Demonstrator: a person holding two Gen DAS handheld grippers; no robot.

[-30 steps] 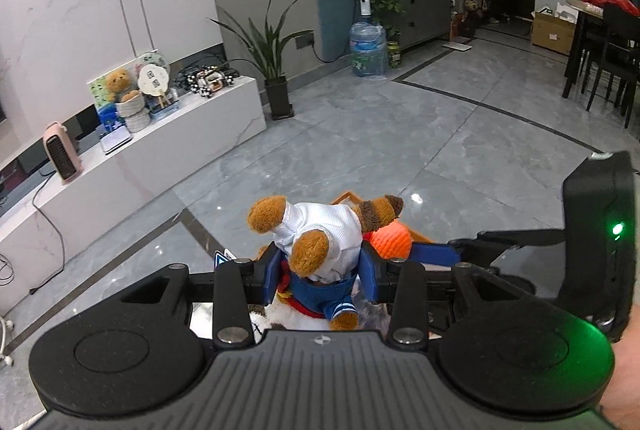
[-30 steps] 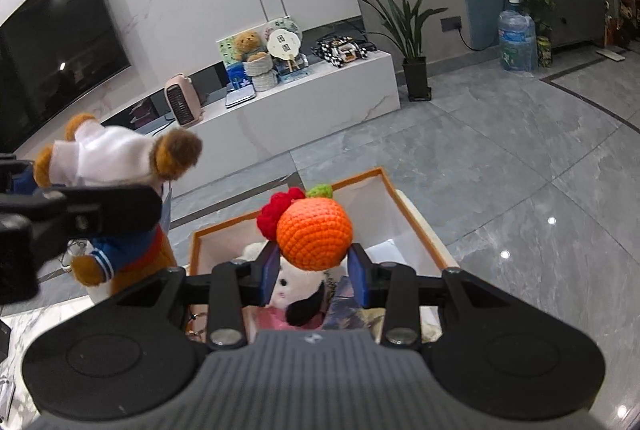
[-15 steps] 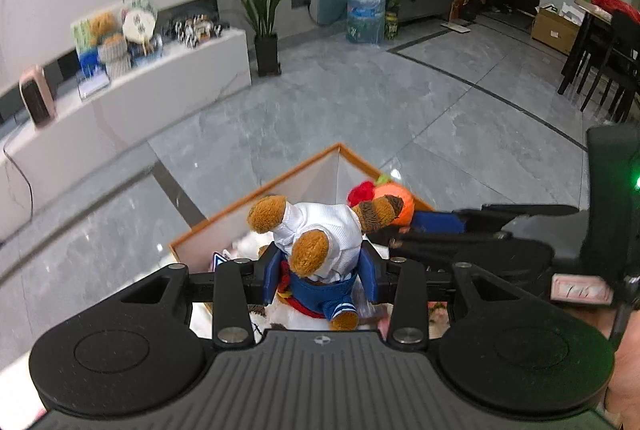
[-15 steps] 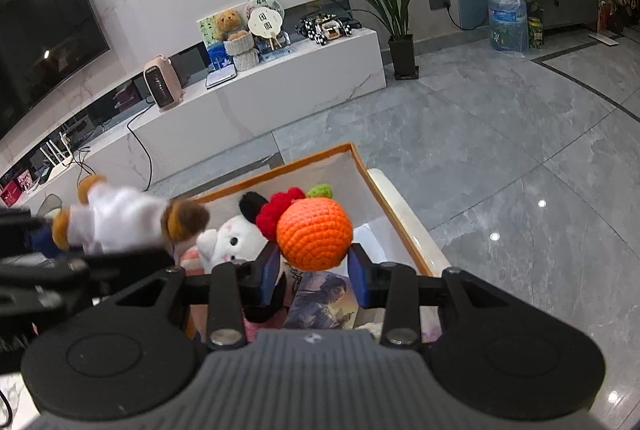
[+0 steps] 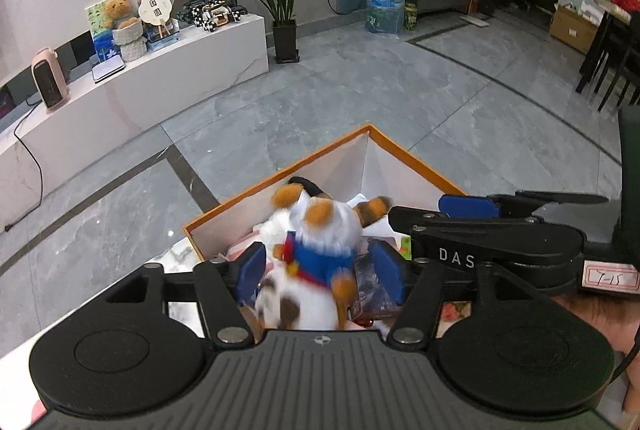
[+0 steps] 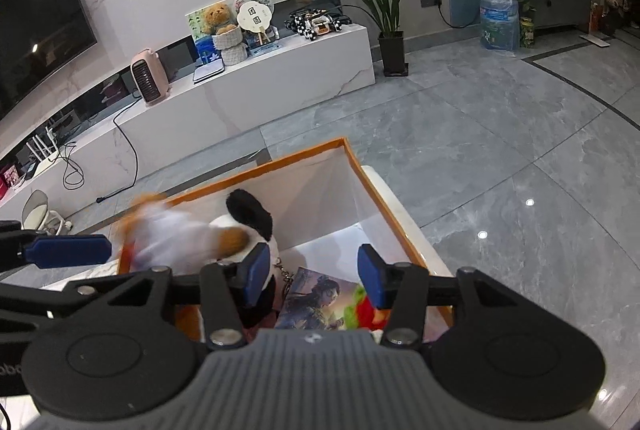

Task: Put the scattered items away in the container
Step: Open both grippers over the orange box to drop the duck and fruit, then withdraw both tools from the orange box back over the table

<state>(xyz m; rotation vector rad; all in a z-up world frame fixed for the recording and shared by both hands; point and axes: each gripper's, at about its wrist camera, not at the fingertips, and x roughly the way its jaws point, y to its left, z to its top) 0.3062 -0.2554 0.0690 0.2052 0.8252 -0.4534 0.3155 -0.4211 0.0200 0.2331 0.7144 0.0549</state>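
Observation:
An orange-rimmed box (image 5: 280,173) (image 6: 304,155) with white inner walls sits below both grippers. My left gripper (image 5: 320,270) is open; the plush bear in a white and blue outfit (image 5: 320,234) is between its pads, blurred, over the box. It shows blurred in the right wrist view (image 6: 180,238). My right gripper (image 6: 312,272) is open and empty above the box. The crocheted orange toy (image 6: 366,312) lies in the box beside a picture card (image 6: 316,304) and a black-and-white plush (image 6: 250,213).
A white low TV bench (image 6: 248,85) with a pink heater (image 6: 149,77), a teddy and toys runs along the wall. A potted plant (image 6: 390,29) and a water jug (image 6: 498,19) stand on the grey tiled floor. Dark chairs (image 5: 612,69) are far right.
Both grippers lowered toward the box and opened. The orange crocheted toy dropped out of the right gripper into the box. The bear is loose from the left gripper's pads and blurred in motion.

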